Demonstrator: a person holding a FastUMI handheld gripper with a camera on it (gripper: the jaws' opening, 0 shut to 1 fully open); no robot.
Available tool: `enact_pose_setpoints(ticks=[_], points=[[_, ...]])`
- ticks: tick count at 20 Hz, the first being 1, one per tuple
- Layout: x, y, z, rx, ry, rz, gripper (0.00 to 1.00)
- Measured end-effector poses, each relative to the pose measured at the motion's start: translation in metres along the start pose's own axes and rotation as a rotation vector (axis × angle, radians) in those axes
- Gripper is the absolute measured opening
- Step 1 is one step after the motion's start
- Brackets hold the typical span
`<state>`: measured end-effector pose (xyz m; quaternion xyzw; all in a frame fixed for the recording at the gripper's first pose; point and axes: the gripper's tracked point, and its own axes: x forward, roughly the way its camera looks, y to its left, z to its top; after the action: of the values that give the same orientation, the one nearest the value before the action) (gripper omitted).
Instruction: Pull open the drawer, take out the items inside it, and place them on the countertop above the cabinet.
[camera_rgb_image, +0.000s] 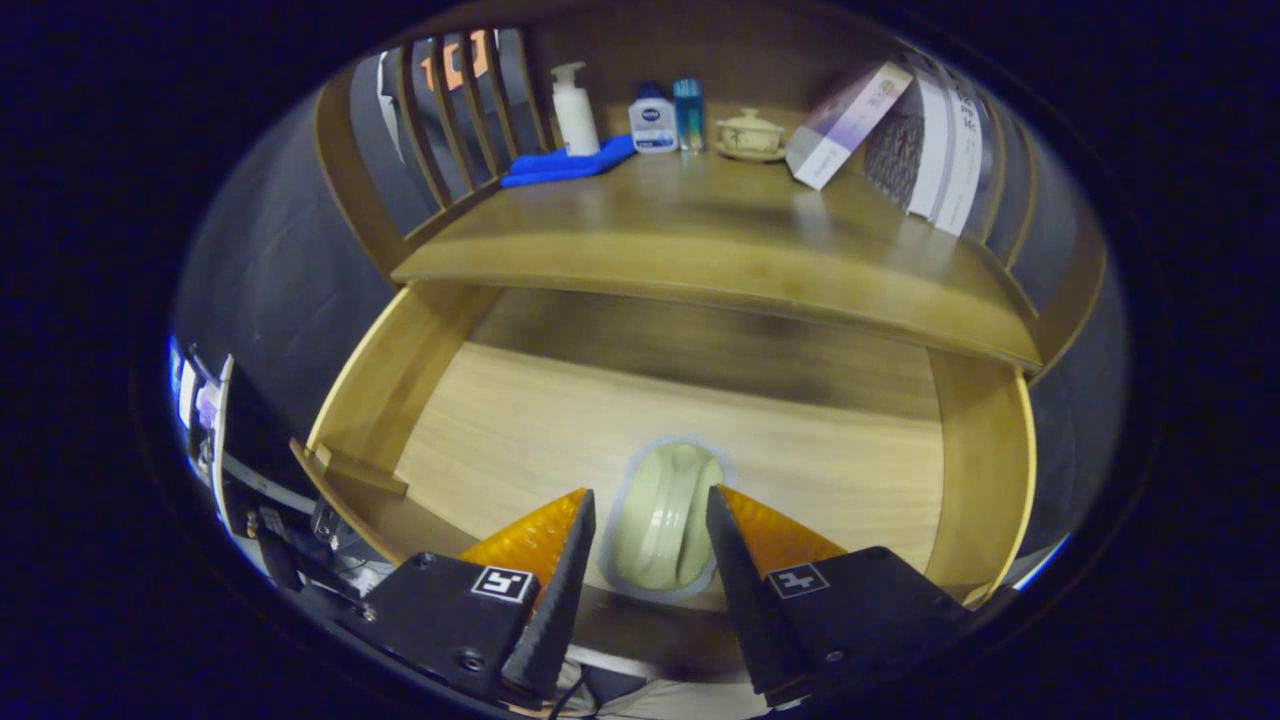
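Observation:
The wooden drawer (510, 420) stands pulled out under the countertop (700, 235). On its floor lies a pale green oval item in a clear wrapper (665, 520), near the drawer's front. My gripper (650, 500) is open and hangs just over that item, one black and orange finger (560, 560) on its left and the other finger (735, 560) on its right. The fingers stand beside the item's edges without pressing on it.
At the back of the countertop stand a white pump bottle (573, 108), a blue cloth (565, 165), a small white and blue bottle (652, 118), a blue tube (688, 113), a lidded cup (750, 135) and leaning books (850, 120). Slatted side rails (440, 130) border the countertop.

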<state>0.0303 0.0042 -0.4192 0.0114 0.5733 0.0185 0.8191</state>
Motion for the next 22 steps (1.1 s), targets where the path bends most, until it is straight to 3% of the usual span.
enact_pose_setpoints(ticks=[3,5,6,9,14,22], points=[[0.010,-0.004,0.001,0.006,0.038,-0.023,0.69],[0.015,-0.004,0.002,0.017,0.061,-0.013,0.62],[0.016,-0.006,0.002,0.017,0.065,-0.017,0.52],[0.023,-0.015,-0.001,0.021,0.084,-0.051,0.40],[0.021,-0.012,0.005,0.062,0.059,-0.029,0.22],[-0.026,-0.007,0.051,0.036,-0.061,-0.037,0.19]])
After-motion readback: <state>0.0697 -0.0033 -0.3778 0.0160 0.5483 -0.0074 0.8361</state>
